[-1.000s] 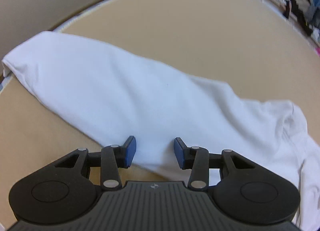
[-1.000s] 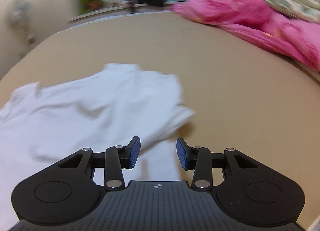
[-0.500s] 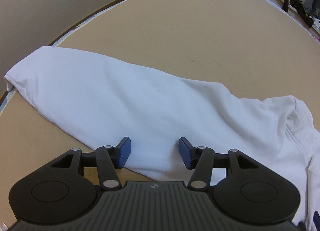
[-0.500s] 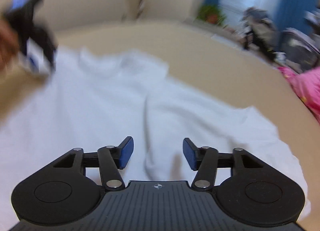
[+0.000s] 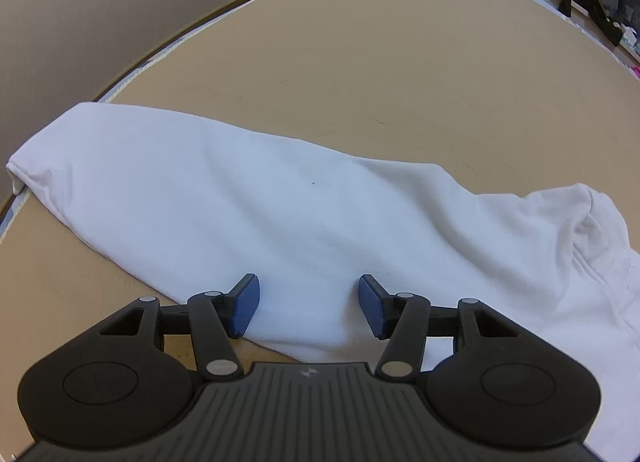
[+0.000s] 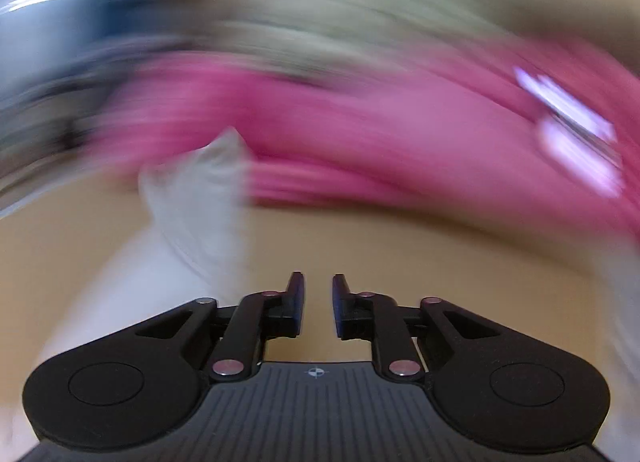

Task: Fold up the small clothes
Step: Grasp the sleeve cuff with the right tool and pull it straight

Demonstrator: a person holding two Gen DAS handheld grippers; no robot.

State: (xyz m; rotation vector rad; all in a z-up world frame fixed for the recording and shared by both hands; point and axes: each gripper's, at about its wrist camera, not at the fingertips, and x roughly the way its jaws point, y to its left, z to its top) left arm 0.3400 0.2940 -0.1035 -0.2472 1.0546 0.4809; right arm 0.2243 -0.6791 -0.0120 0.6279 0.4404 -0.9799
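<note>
White garment (image 5: 288, 214): a long white cotton piece spread flat and slantwise across the tan bed sheet (image 5: 400, 62), one end near the sheet's left edge, the other bunched in folds at the right
Left gripper (image 5: 308, 308): pointing down over the garment's near edge, jaws apart and just widened, blue pads (image 5: 244, 304) clear of the cloth with the fabric lying between and below them, nothing grasped
Right gripper (image 6: 318, 304): jaws a narrow gap apart and just closing, bare tan sheet between them, nothing pinched; view badly blurred
Garment in right view (image 6: 192, 214): a raised white corner left of the jaws
Pink bedding (image 6: 400, 134): smeared band beyond
Wall (image 5: 100, 2): beige, beside the bed
</note>
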